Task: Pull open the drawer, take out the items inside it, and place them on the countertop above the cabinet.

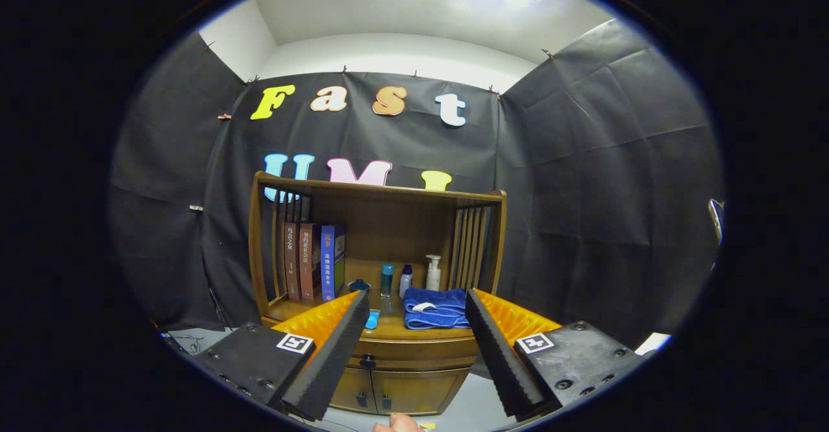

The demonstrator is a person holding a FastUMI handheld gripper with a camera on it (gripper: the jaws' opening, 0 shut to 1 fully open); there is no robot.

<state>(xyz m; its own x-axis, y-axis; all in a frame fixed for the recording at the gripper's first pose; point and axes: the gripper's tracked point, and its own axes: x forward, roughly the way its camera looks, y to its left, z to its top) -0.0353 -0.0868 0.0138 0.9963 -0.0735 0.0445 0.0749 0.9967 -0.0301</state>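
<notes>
The gripper (414,318) is hovering released, its 2 fingers framing the closed drawer (414,352) just beyond them, lining up on its knob (368,359).

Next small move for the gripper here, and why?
Hard to call. The drawer is shut, its knob beyond the open gripper. A folded blue towel and bottles sit on the countertop. That fits before opening, or emptied and closed. Probably hold until someone says which.

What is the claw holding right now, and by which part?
Nothing. The claw is open, its fingers apart with only air between them, well short of the closed drawer and its knob.
</notes>
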